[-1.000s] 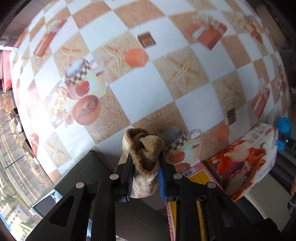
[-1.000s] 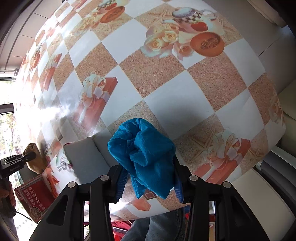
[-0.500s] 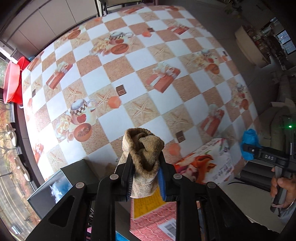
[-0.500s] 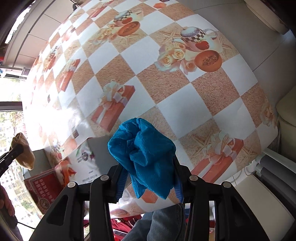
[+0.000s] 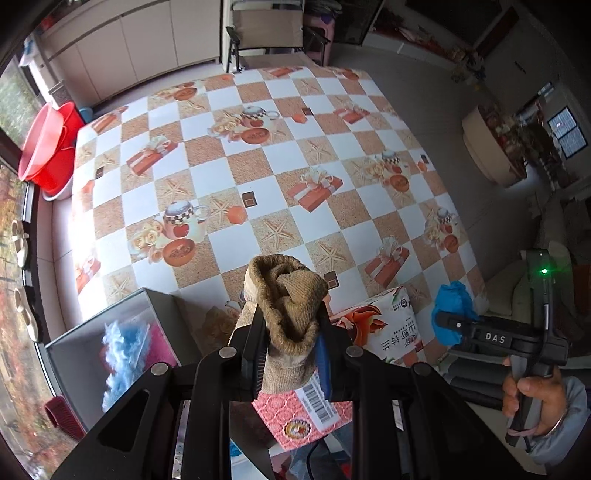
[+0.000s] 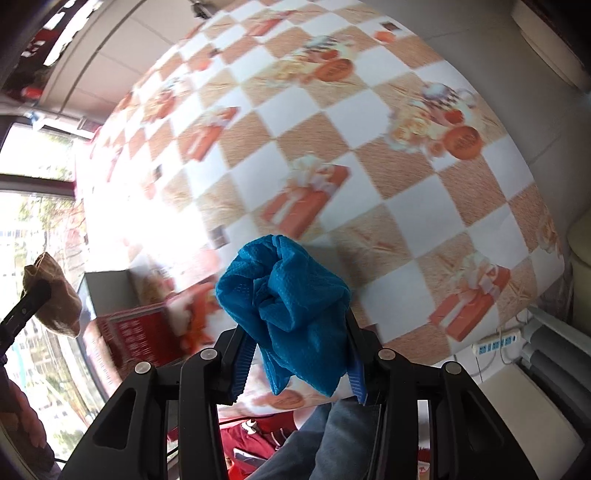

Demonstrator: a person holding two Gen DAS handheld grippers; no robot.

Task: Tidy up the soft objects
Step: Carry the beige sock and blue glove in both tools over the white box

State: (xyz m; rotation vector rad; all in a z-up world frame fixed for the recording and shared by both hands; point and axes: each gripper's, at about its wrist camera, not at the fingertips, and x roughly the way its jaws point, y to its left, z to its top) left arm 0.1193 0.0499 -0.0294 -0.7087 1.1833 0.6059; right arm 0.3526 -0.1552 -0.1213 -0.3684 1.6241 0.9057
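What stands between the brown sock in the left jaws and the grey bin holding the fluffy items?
Nothing visible does. The left gripper holds the brown sock above the table, and the grey bin sits open-topped to its lower left, with only blue and pink fluffy items inside. The printed tissue pack lies on the other side.

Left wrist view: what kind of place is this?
Most likely a home living or dining room: a table under a printed checkered tablecloth, red plastic basins on the floor by the window, wall cabinets and a folding chair behind.
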